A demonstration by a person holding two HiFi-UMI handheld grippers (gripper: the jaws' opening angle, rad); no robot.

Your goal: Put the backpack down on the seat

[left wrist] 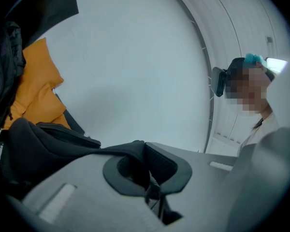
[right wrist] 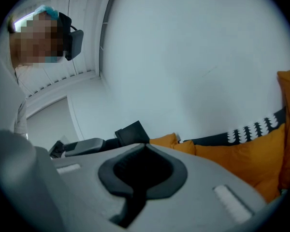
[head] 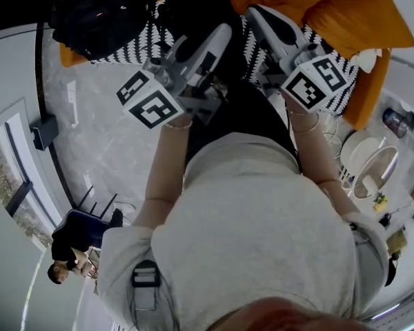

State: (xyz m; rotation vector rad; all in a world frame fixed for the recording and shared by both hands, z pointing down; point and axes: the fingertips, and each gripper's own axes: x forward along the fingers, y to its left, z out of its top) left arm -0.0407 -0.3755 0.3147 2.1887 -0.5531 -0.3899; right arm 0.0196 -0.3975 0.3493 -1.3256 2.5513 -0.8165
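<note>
Left tongs: your left gripper [head: 221,36] [left wrist: 146,146] is pinching a black fold of the backpack [head: 196,9] [left wrist: 38,149]; the fabric runs leftward from the pads.
Right tongs: your right gripper [head: 259,16] [right wrist: 145,146] is pressed together, with nothing visible between the pads.
Backpack: it is between your two grippers, over the seat [head: 134,50]. You cannot tell whether it touches the seat.
Seat: black-and-white patterned cover, with orange cushions [head: 352,19] [right wrist: 241,153].
Also noted: a second black bag [head: 100,12] at the seat's left end.

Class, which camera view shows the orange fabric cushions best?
The head view: the orange fabric cushions lie spread across its top, one nearly whole. The left gripper view shows one at its left edge; the right gripper view shows parts at its right edge.
</note>
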